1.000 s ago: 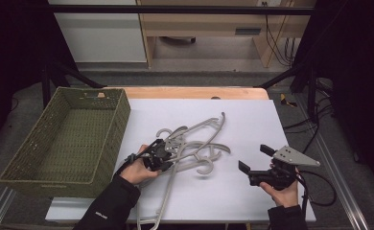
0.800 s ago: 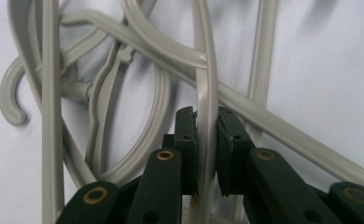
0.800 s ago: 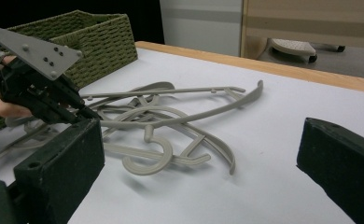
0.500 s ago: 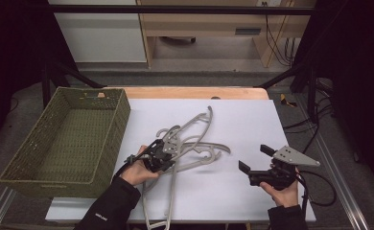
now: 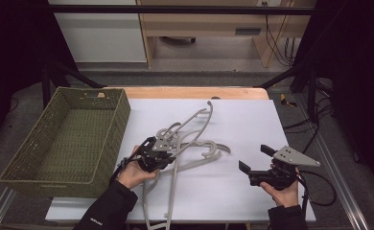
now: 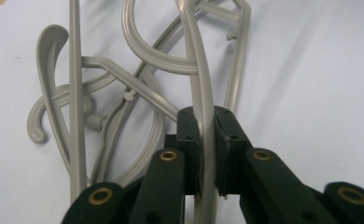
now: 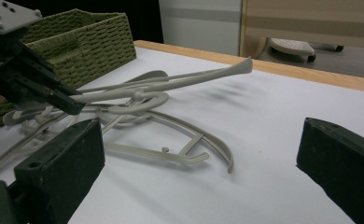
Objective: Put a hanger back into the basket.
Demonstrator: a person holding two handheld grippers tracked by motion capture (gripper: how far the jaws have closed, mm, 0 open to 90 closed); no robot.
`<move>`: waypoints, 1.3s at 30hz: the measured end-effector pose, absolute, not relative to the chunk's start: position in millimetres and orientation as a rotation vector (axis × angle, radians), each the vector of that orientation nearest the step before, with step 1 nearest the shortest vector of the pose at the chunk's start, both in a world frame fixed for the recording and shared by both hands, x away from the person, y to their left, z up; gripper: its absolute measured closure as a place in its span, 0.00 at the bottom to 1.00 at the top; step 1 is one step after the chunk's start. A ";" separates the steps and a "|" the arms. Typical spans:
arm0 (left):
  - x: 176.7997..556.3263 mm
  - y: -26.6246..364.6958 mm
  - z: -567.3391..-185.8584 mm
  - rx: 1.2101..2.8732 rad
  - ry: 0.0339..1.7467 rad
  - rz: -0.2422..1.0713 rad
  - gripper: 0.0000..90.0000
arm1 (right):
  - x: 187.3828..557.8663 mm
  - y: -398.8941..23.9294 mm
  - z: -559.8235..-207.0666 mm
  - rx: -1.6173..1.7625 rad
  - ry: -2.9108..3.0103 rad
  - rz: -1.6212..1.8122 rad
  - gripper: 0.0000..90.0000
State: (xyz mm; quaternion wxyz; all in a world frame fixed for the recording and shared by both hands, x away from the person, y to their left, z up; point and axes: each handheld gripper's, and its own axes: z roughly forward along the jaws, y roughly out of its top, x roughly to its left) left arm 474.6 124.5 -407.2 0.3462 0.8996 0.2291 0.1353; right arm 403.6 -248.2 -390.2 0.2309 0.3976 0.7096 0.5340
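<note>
Several grey plastic hangers (image 5: 208,149) lie tangled in the middle of the white table (image 5: 252,120). My left gripper (image 5: 169,153) is shut on the thin arm of one hanger (image 5: 200,120), which slants up off the pile toward the back. In the left gripper view the pads (image 6: 189,135) press on that hanger's arm (image 6: 196,70) from both sides. The right gripper view shows the left gripper (image 7: 73,105) holding the raised hanger (image 7: 194,77) above the others. My right gripper (image 5: 255,158) rests at the right, open, with nothing between its jaws (image 7: 201,140).
A green woven basket (image 5: 109,103) stands at the table's left, close beside my left hand, and it appears at the back left in the right gripper view (image 7: 101,37). A wooden strip (image 5: 190,92) marks the table's far edge. Bare white surface lies between the pile and my right gripper.
My left gripper has risen a little with the hanger in it, and the hanger's far end has lifted and swung off the pile. The right gripper has stayed still.
</note>
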 end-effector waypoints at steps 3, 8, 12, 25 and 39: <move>469.2 126.8 -402.1 2.313 0.571 0.341 0.91 | 403.4 -248.1 -390.1 1.098 1.948 1.465 0.01; 459.1 126.3 -394.5 2.284 0.542 0.354 0.91 | 403.2 -248.6 -390.6 1.102 1.949 1.461 0.01; 452.7 126.9 -388.7 2.260 0.543 0.352 0.91 | 403.0 -249.0 -390.7 1.100 1.947 1.463 0.01; 434.7 141.8 -363.0 2.155 0.557 0.329 0.91 | 401.7 -251.4 -390.0 1.105 1.940 1.460 0.01; 422.2 169.5 -330.3 2.087 0.555 0.367 0.91 | 402.1 -251.9 -390.5 1.106 1.939 1.454 0.01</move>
